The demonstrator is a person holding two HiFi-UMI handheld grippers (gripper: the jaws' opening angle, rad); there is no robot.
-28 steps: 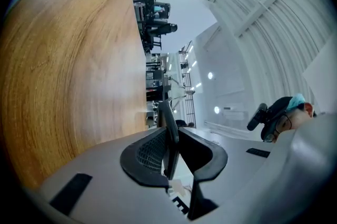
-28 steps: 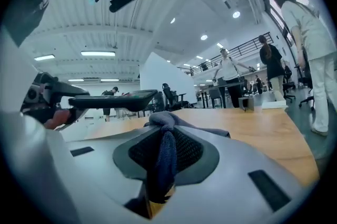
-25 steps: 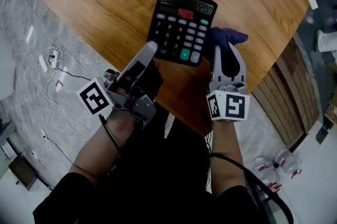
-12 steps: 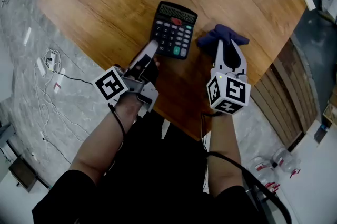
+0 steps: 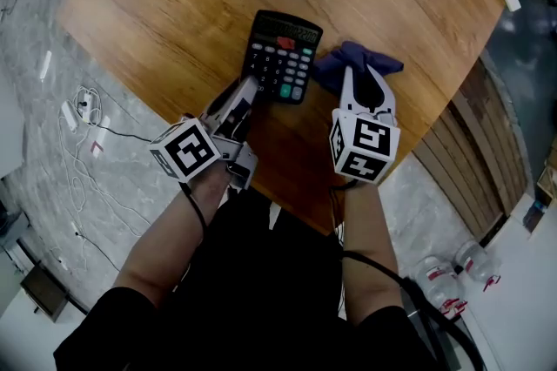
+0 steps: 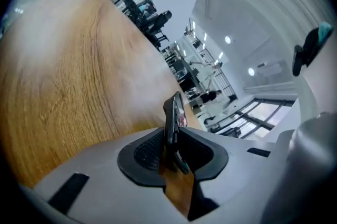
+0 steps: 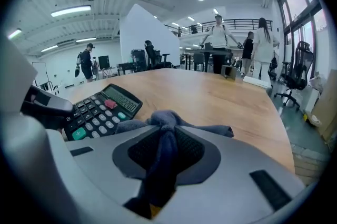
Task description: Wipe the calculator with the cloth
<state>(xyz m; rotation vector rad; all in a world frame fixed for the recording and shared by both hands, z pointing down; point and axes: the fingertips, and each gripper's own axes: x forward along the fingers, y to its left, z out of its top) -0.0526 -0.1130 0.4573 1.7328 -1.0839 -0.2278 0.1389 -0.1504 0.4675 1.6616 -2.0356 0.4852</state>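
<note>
Table (image 5: 174, 3): one, round, wood-grain top. Only the head view shows its whole curved edge. In the left gripper view it fills the left side as a steeply tilted plane. In the right gripper view it runs off level towards a hall where several people stand, too small for me to count with confidence.

Floor: grey. White cables (image 5: 83, 99) lie left of the table, visible in the head view alone.

Grippers: two, each with one marker cube.
- The left gripper (image 5: 246, 86) reaches the near edge of the calculator. Its own view shows both pads pressed on that edge, with the body seen edge-on between them. The head view cannot confirm this grip.
- The right gripper (image 5: 365, 73) is clamped on the cloth. In its own view a dark fold runs down between the pads. From above I see only fabric bunched beyond the tips.

Calculator (image 5: 283, 56): one, black. It lies keys-up on the table towards the near edge, just left of the cloth. The right gripper view shows digits on the display, one red key and green keys.

Cloth (image 5: 357, 63): one, dark blue and crumpled, with its free end on the table beside the calculator. I cannot tell whether the two touch.
</note>
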